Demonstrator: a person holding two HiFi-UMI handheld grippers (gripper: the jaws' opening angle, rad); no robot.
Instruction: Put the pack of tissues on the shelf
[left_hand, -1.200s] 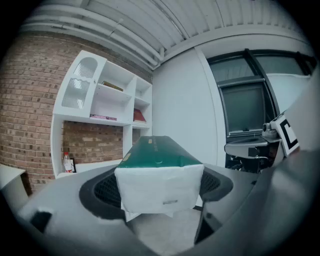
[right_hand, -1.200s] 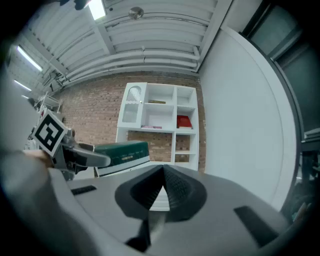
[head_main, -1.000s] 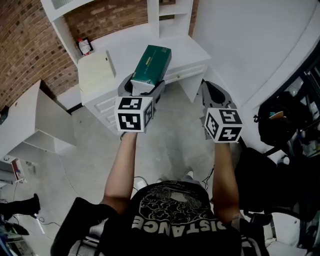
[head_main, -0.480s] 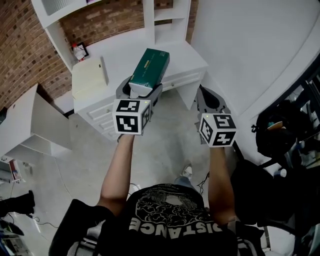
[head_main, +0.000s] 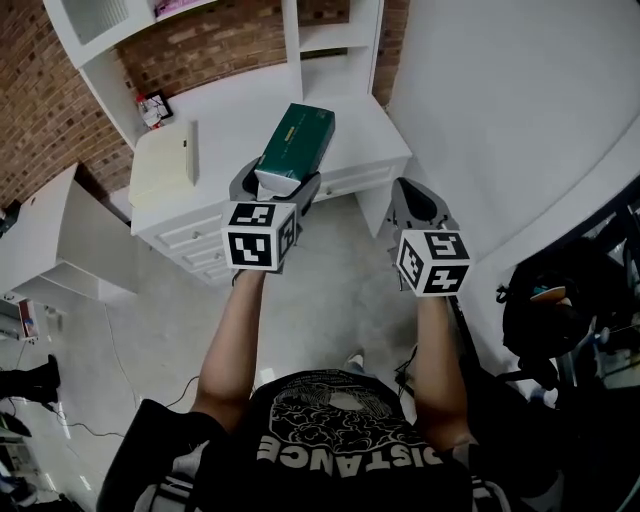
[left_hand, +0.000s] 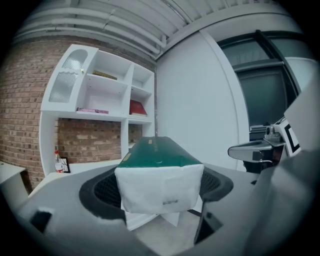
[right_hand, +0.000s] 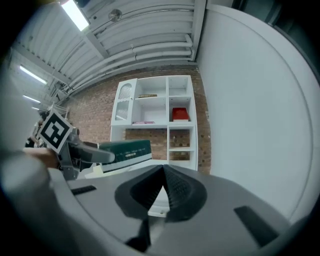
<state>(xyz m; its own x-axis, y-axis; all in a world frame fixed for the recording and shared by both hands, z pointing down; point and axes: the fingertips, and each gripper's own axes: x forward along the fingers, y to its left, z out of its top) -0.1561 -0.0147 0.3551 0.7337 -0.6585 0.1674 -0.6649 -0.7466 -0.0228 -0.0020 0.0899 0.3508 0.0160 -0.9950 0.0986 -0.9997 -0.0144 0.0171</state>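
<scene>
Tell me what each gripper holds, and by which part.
The left gripper holds the pack of tissues by its white near end, one jaw on either side. The right gripper is shut and holds nothing.

Held forward side by side, left tongs (head_main: 277, 186) grip the tissue pack (head_main: 299, 138); right tongs (head_main: 414, 200) closed, empty.
</scene>
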